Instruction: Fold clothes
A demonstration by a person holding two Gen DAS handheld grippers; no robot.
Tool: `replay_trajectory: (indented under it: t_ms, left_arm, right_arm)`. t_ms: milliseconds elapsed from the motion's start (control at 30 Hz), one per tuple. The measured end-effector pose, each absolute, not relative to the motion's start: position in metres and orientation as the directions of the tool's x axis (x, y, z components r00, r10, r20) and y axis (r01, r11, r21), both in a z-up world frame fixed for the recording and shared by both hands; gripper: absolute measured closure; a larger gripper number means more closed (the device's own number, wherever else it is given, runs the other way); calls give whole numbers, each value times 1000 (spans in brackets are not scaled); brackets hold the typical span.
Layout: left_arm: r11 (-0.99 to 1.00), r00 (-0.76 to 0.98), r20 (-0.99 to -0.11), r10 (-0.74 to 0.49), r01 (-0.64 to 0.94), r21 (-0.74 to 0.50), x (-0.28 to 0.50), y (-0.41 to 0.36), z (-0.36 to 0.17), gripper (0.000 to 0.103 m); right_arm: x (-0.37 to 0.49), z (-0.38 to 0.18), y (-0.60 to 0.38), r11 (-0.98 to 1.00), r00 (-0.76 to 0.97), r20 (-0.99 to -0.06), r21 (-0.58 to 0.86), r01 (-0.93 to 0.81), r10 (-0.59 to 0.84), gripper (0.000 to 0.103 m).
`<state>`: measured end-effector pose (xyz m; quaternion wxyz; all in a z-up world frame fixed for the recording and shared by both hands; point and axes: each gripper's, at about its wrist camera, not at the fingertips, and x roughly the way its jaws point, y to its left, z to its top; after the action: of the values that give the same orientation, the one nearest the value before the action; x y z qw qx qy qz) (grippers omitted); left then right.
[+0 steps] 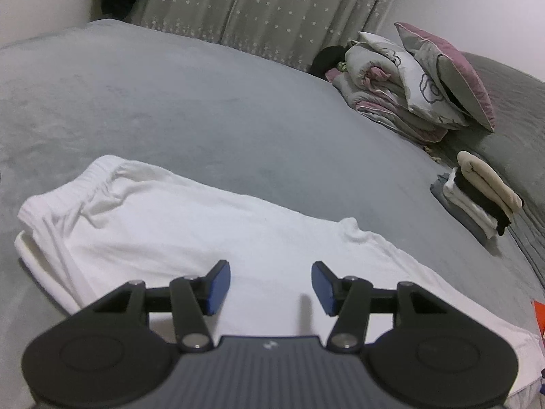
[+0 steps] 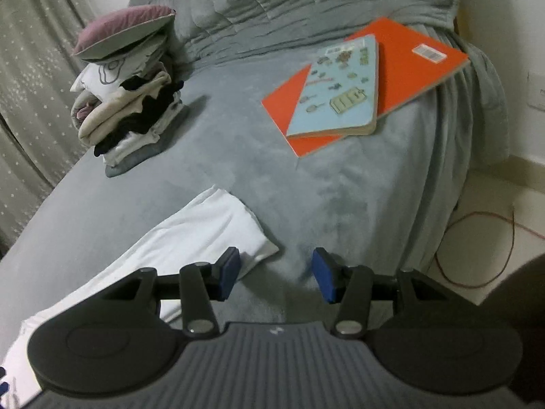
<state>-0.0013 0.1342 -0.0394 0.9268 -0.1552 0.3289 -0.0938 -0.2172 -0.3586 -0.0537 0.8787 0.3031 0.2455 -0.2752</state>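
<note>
White trousers: laid flat across the grey bed, waistband at the left, leg end toward the books. Left tongs: held wide apart above the cloth, nothing gripped. Right tongs: likewise parted, empty, beside the leg end. Folded stack, orange book, blue book: noted on the bed.

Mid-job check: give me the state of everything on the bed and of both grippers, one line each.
left gripper: open, over the white garment, holding nothing.
right gripper: open, empty, at the garment's end.
white garment: laid out flat, not yet folded small.
stack of folded clothes: folded, piled.
light blue book: closed, lying on the orange book.
orange book: closed, flat on the bed.
</note>
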Motion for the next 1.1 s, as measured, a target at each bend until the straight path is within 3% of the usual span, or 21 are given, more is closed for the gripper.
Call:
replay_trajectory:
  t_ms: [200,400,533,633,967,1100]
  left_arm:
    - [925,765,-570,-298,84,-371,3,137,-38,48]
    - [914,760,-565,-321,93,-394,6,136,-39,48]
    - [856,724,-548,-419,114,-504,11,141,-40,49]
    - [775,675,-515,-528,135,-617,15,144,-43,49]
    - [473,426,-373,-824,157,-867,26,109,-73,44]
    - [379,359,-306,-882,151,-913,24,85,-82,44]
  right_arm:
    - [-211,-52,-349,660,726,-565,378,650,-392,51]
    - [-201,-53,-335,702,720,-553,305,643,-420,73]
    - [-195,-53,-332,735,741,-529,286,615,-414,90]
    - [-192,-49,-329,751,759,-509,287,594,-406,97]
    - [-154,-24,-266,905,865,-444,227,360,-233,97]
    - [-135,-24,-233,943,883,-451,219,250,-129,97]
